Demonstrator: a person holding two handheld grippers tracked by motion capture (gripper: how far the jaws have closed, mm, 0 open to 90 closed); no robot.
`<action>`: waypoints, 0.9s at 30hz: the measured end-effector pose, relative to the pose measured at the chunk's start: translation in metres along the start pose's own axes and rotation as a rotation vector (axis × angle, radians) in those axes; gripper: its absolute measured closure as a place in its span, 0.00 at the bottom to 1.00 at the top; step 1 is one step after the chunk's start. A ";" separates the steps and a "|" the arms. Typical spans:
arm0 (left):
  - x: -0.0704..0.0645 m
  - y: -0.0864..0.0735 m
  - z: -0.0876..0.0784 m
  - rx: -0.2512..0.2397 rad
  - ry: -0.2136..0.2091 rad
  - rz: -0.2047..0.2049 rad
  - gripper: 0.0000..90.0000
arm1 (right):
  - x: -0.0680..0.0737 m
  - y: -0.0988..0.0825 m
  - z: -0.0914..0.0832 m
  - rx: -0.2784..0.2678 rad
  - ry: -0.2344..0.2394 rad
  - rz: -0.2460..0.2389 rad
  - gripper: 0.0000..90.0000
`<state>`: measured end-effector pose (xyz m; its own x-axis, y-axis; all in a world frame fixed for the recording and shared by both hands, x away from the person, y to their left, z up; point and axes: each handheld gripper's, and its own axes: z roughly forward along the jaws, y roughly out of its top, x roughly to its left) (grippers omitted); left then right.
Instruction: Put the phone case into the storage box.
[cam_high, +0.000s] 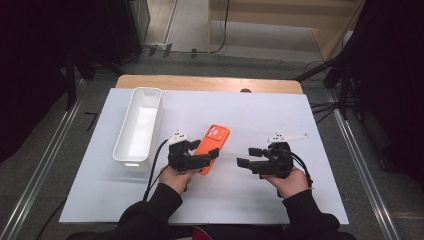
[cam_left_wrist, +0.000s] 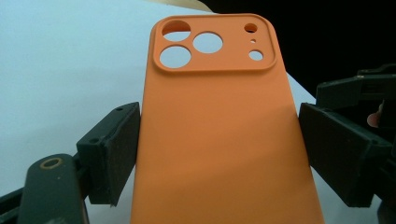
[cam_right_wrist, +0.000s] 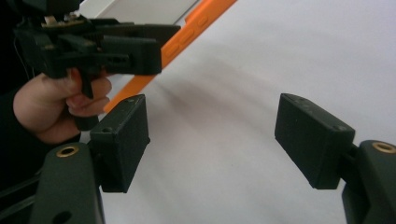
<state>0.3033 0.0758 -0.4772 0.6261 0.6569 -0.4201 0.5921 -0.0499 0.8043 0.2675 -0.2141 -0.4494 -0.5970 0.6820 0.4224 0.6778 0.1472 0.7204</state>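
White sheeting covers the table (cam_high: 280, 120), where the left gripper (cam_high: 212, 154) clamps the near end of an orange phone case (cam_high: 214, 140) beside a white bin (cam_high: 138, 124). The right gripper (cam_high: 246, 156) hangs wide and empty; lifting the case binward seems next.

On the white sheet (cam_high: 280, 200): tray (cam_high: 139, 125) at far left, phone case (cam_high: 212, 145) just right of it, lengthwise between the pads of the left gripper (cam_high: 200, 157). Right gripper (cam_high: 250, 156) well right of the case, over bare sheet. Case perhaps raised off the sheet; hard to tell.
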 end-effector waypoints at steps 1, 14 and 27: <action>-0.001 -0.001 0.001 0.001 0.003 -0.004 0.18 | 0.000 0.002 0.000 -0.005 0.000 0.004 0.28; -0.006 -0.001 0.008 -0.054 -0.001 -0.038 0.18 | -0.002 0.022 0.005 -0.052 -0.011 0.049 0.28; -0.001 0.000 0.014 -0.089 0.022 -0.017 0.18 | -0.007 0.042 0.019 -0.065 -0.018 0.077 0.28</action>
<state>0.3098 0.0645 -0.4824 0.6042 0.6738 -0.4254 0.5543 0.0281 0.8319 0.3084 -0.1996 -0.4327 -0.5361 0.7024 0.4682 0.6915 0.0473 0.7208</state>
